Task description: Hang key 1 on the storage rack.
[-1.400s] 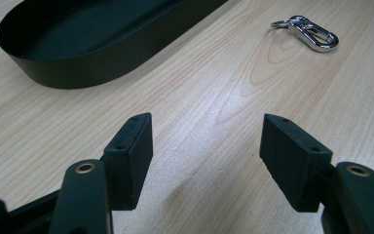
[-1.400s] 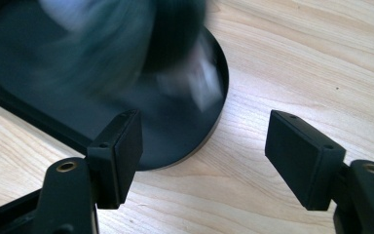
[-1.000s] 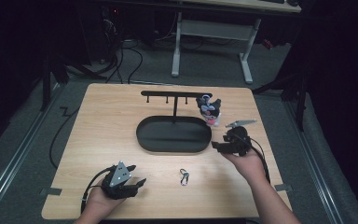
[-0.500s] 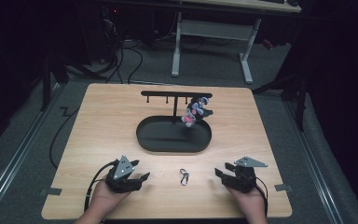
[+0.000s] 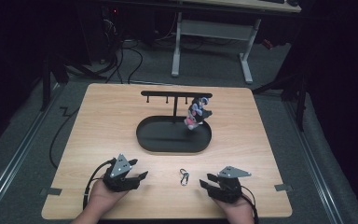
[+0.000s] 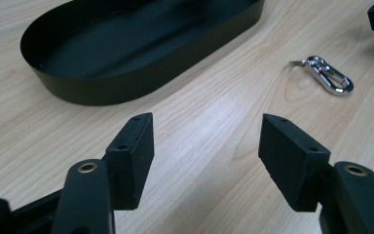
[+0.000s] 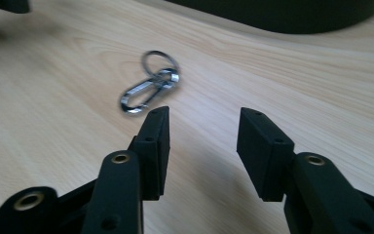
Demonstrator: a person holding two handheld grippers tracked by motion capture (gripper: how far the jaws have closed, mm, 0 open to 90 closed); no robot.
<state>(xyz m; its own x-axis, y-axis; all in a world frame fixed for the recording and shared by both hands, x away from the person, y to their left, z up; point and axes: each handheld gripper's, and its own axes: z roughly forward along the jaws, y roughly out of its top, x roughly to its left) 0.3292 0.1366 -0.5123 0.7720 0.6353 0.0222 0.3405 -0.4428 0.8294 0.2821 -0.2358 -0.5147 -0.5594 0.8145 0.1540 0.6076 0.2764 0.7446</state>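
While both claws gape (empty), the carabiner lies between them.

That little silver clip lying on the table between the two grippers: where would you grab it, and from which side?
The carabiner clip lies flat on the wooden table, so I would come straight down from above and pinch across the narrow width of its elongated body, not the thin split ring. The right gripper looks nearest, its jaws open and empty just short of it.
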